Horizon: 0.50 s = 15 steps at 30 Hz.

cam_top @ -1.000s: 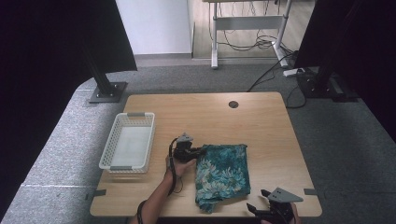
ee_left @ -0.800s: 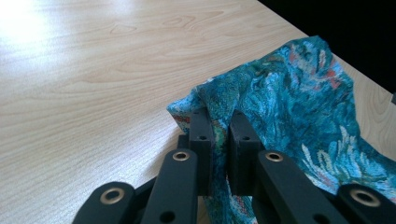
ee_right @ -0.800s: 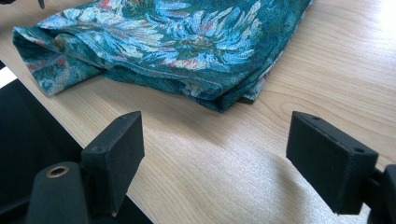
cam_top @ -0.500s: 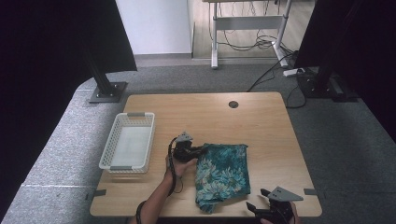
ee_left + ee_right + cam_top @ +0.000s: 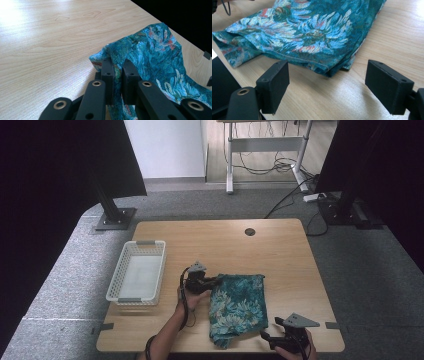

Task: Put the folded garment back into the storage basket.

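A teal cloth with a flower print (image 5: 237,307) lies folded on the wooden table (image 5: 280,255), near its front edge. My left gripper (image 5: 214,282) is shut on the cloth's upper left corner; in the left gripper view that pinched corner (image 5: 117,53) rises between the black jaws of the left gripper (image 5: 117,75). My right gripper (image 5: 266,337) sits low at the table's front right, open, just short of the cloth's near corner. In the right gripper view the cloth (image 5: 317,30) lies ahead of the right gripper (image 5: 328,76), whose jaws stand wide apart with only bare table between them.
A white mesh basket (image 5: 121,275) stands empty at the table's left side. A round cable hole (image 5: 250,231) sits near the far edge. Bare wood stretches behind and to the right of the cloth. Black stands and cables are on the floor beyond.
My right gripper has crept a little to the left, toward the cloth's near corner. The left gripper and the cloth have stayed put.
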Available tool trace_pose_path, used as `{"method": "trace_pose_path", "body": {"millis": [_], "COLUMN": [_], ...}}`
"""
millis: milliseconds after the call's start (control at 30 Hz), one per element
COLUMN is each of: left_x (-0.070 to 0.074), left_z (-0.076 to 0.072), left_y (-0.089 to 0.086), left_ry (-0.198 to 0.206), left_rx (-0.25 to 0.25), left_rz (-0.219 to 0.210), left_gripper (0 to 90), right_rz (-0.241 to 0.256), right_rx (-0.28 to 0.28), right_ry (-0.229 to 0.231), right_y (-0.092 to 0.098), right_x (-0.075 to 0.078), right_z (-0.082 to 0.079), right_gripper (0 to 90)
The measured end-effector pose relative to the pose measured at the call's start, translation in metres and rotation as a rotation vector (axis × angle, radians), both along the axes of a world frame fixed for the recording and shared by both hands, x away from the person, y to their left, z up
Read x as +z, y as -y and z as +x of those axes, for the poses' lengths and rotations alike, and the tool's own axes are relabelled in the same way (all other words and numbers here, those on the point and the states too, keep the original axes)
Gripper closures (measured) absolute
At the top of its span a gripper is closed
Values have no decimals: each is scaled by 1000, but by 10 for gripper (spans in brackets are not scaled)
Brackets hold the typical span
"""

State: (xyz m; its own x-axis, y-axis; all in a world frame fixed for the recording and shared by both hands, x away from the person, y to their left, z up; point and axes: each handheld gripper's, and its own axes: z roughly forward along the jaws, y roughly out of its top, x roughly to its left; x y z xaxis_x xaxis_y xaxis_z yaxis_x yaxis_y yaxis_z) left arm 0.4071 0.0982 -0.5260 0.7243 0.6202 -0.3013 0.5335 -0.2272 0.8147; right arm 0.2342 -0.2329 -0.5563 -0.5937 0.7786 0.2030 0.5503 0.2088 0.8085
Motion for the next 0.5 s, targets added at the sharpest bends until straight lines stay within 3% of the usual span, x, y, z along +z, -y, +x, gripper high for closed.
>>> {"method": "trace_pose_path", "body": {"millis": [500], "left_x": [-1], "left_z": [0], "left_y": [1], "left_ry": [-8], "left_rx": [-4], "left_rz": [-2], "left_gripper": [812], "right_rz": [13], "right_rx": [13], "right_ry": [-23], "right_y": [-10], "right_x": [-1], "right_z": [12], "right_gripper": [199]}}
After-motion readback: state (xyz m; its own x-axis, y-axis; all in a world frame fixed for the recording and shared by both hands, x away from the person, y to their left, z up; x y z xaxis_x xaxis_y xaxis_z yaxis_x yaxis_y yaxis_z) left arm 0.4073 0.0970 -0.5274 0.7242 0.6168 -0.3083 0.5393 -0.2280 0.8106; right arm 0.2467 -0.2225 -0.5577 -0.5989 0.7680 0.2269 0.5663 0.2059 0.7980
